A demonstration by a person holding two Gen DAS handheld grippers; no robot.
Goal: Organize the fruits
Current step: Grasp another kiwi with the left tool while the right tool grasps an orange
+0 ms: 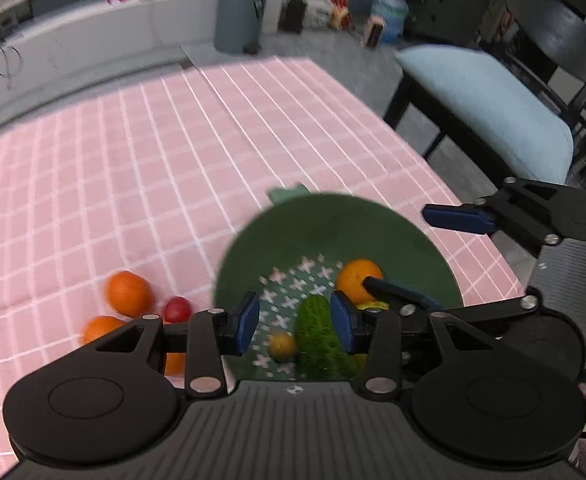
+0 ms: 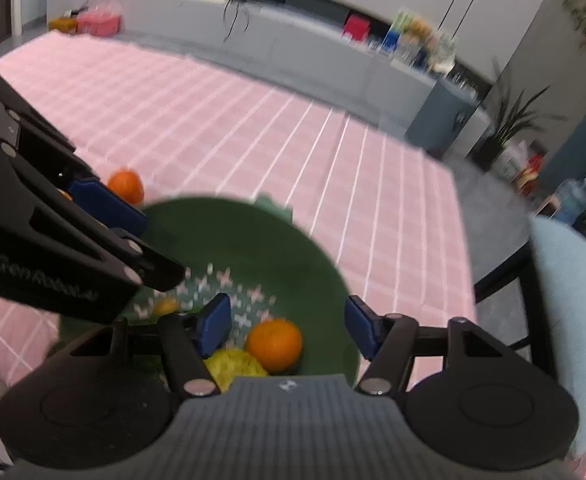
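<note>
Hovering over the green bowl (image 1: 333, 232), both your grippers are empty: the left gripper (image 1: 295, 326) has its jaws partly spread with nothing pinched, and the right gripper (image 2: 287, 326) stands wider, also bare. Inside the bowl you already have an orange (image 1: 359, 280), a bumpy green cucumber (image 1: 319, 336), a small yellow fruit (image 1: 282, 345) and a knobbly yellow one (image 2: 235, 364).

Still out on the pink cloth (image 1: 133, 152), just left of the bowl, lie two oranges (image 1: 128, 294), a third orange piece partly hidden behind your left finger, and a small red fruit (image 1: 177, 309), close together or touching.

I'd judge the oranges firm, round and fairly light, likely to roll if nudged, so close across the widest part with the pads level. The red one looks smooth and slippery; take it squarely and gently, since it may be soft. Whether any are real or plastic you can't tell from here.

For room, the cloth to the left and far side is open. The table edge runs close on the right of the bowl, with a cushioned chair (image 1: 493, 112) beyond, so keep rolling fruit away from that side. Your two grippers sit nearly side by side over the bowl; separate them before reaching.
</note>
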